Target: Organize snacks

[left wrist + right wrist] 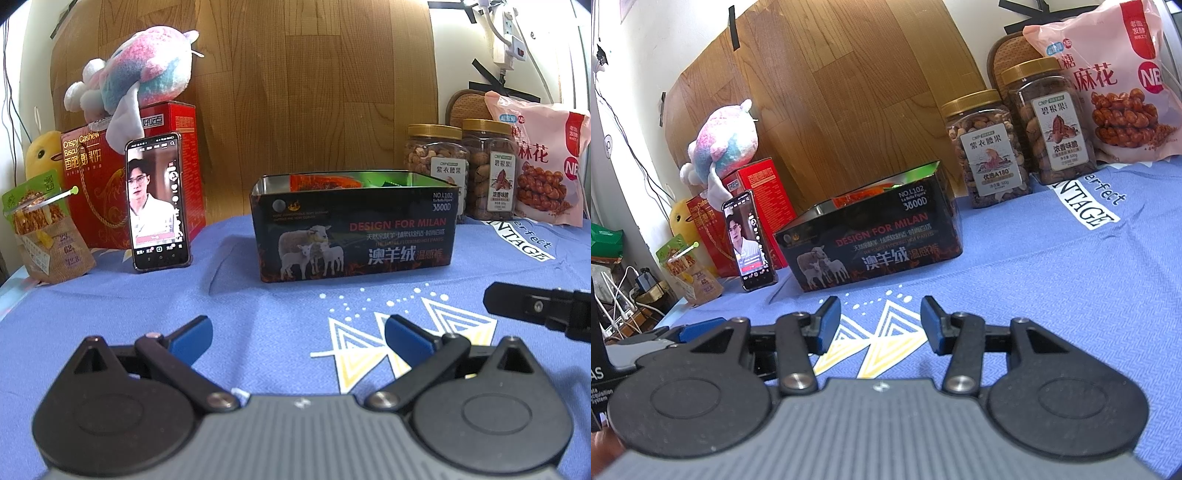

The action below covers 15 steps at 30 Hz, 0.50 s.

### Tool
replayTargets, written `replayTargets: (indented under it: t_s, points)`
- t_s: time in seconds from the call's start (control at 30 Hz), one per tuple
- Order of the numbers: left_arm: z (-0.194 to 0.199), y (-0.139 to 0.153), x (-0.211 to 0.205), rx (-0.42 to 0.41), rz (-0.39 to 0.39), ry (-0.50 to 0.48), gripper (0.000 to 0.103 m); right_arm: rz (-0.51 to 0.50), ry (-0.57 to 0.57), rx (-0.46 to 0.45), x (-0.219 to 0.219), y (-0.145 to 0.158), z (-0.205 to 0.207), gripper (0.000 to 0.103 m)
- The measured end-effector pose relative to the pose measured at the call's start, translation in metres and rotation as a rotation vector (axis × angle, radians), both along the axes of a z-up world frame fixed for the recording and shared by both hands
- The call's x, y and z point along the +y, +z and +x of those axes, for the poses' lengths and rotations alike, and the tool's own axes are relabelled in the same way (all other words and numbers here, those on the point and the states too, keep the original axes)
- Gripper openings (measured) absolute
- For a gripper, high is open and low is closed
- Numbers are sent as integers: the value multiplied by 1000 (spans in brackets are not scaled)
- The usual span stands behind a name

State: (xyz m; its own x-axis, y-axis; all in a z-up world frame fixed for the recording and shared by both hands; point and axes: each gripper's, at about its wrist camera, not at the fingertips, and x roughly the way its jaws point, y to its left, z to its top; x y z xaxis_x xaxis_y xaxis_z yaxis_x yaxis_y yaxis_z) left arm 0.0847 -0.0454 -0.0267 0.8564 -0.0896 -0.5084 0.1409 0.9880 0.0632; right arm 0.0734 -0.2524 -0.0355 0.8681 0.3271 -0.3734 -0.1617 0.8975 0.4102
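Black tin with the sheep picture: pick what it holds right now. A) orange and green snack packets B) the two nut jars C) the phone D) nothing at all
A: orange and green packets show above the rim of the open black tin; the nut jars stand behind it.

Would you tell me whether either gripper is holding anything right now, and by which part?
Nothing is held: the left gripper and right gripper both stand open over the blue cloth.

Open black tin (354,236) upright on blue cloth, seemingly holding orange packets (325,182).

Glossy metal tin (352,236) on matt woven blue cloth (258,306); wood-grain backboard (314,92).
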Motion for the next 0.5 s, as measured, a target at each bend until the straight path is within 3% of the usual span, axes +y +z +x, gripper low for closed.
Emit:
replayTargets:
  t_s: [0.5]
  points:
    - [0, 0, 0, 0, 0, 2, 103, 2, -1, -1, 0, 0, 0, 51]
